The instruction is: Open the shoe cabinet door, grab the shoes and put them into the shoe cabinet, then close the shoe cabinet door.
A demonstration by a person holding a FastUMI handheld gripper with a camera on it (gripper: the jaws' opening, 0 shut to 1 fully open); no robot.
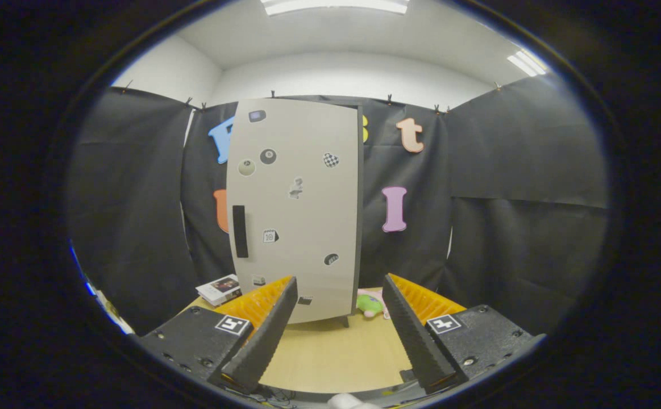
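Gripper (339,332) of mine gapes wide, empty, before the tall pale-grey sticker-dotted shoe cabinet door (296,210), closed.

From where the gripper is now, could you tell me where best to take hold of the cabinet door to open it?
Probably by the dark vertical handle near the left edge of the cabinet door. The door is shut and faces the open gripper, so come straight on, one finger either side of the bar, and pull.
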